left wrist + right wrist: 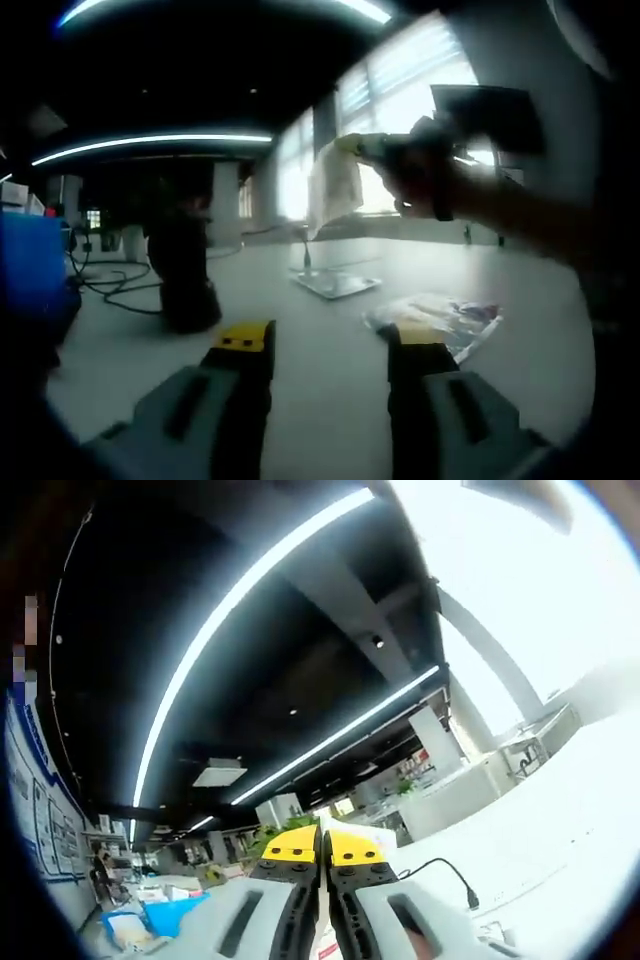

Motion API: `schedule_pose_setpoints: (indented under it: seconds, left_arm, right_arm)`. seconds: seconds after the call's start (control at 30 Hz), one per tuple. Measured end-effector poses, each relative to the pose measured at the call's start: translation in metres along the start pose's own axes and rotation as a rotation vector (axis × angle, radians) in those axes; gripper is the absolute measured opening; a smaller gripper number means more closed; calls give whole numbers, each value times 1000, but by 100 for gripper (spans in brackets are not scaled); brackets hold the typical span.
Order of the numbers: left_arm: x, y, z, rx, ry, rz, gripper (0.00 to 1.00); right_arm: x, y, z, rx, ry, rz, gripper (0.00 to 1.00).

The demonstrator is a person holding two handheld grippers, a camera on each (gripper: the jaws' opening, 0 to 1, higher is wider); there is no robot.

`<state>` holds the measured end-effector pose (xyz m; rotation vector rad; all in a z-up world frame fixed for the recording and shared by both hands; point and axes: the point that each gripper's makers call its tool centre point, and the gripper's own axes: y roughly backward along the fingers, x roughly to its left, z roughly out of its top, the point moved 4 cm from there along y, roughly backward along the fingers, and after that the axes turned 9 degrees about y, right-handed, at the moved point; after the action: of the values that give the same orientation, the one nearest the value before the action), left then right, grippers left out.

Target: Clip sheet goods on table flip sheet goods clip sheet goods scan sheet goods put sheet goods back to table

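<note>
My right gripper (354, 148), held by a hand, comes in from the right of the left gripper view, raised above the table. It is shut on a pale, translucent sheet packet (334, 186) that hangs down from its tips. In the right gripper view its yellow-tipped jaws (322, 846) are pressed together and point up toward the ceiling lights. My left gripper (330, 340) hovers low over the white table (300, 350), open, with nothing between its fingers. A second packet in clear wrap (440, 318) lies on the table just past its right jaw.
A flat, shiny plate (336, 284) lies on the table under the raised packet. A dark upright device (186, 280) stands at the left with cables (112, 286) behind it. A blue bin (30, 266) is at the far left. Bright windows lie beyond.
</note>
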<state>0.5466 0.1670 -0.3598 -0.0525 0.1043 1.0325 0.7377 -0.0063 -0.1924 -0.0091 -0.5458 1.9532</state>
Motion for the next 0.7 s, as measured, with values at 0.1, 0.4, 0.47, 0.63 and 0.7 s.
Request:
schedule_pose_setpoints:
  seconds: [0.1,0.4,0.47,0.63,0.7]
  left_arm:
    - [1,0,1,-7,7,2,37]
    - [-1,0,1,-6,18,-10,36]
    - [-3,0,1,-3,11,-20,36]
    - [0,1,2,-12,24,-12,36]
    - [1,1,1,-11,30,-7,36]
  right_arm:
    - [5,-5,-10,6,27,-24,0]
    - [16,-9,-31,5,67,-72,0]
    - [14,-9,-31,1,74,-82,0]
    - [12,-11,-30,-26,125,-107,0]
    - [11,-11,-31,-36,134,-113,0]
